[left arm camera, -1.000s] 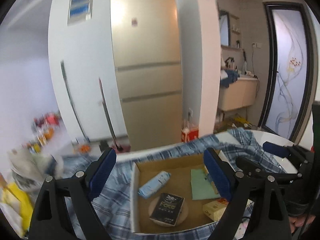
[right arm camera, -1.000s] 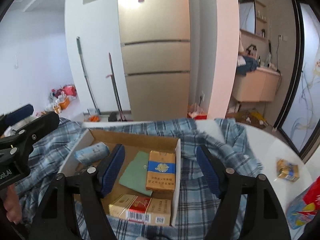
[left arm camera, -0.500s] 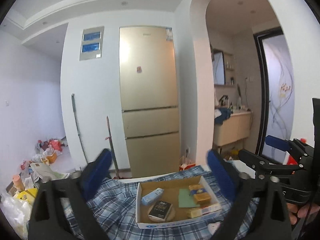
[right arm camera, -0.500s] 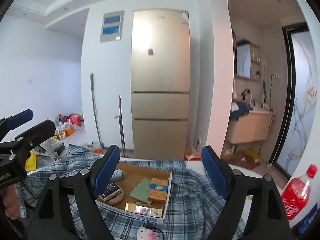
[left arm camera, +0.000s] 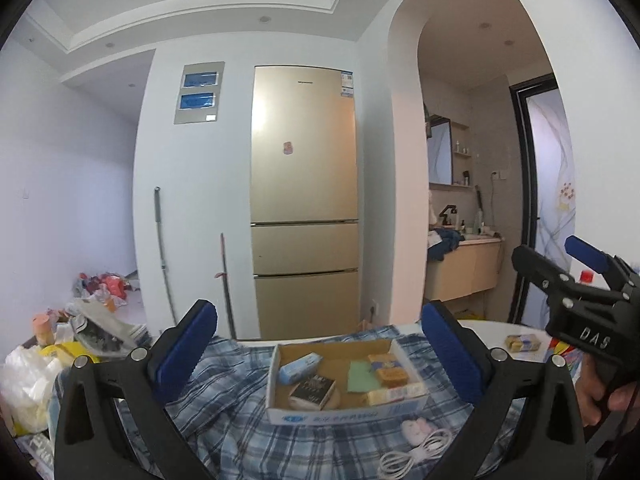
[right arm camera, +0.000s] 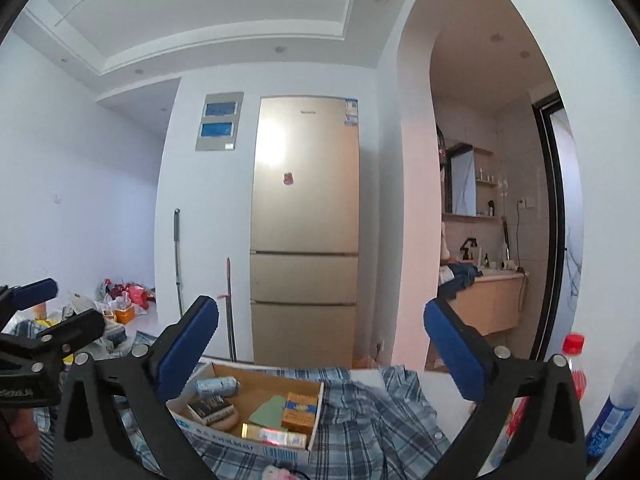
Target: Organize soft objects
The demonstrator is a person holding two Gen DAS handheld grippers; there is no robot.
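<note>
A blue plaid shirt (left arm camera: 236, 396) lies spread over the table and shows in the right wrist view (right arm camera: 372, 420) too. On it stands an open cardboard box (left arm camera: 344, 414) (right arm camera: 224, 436) holding a tissue pack (left arm camera: 300, 366), a black box, a green cloth (left arm camera: 360, 376) and cigarette packs (left arm camera: 390, 372). A small pink soft toy (left arm camera: 414, 428) and a white cable (left arm camera: 416, 452) lie in front of the box. My left gripper (left arm camera: 320, 348) is open and empty, raised above and behind the box. My right gripper (right arm camera: 320, 340) is open and empty, raised to the right.
A gold fridge (left arm camera: 304, 200) stands against the far wall with mop handles beside it. Bags and clutter (left arm camera: 36, 364) sit at the left. A red-capped bottle (right arm camera: 574, 360) and a blue bottle (right arm camera: 612, 420) stand at the table's right. A yellow pack (left arm camera: 522, 342) lies on the white table.
Both grippers have pulled back and up from the box, which now looks smaller and lower. The toy and cable have come into view. Both stay open.
</note>
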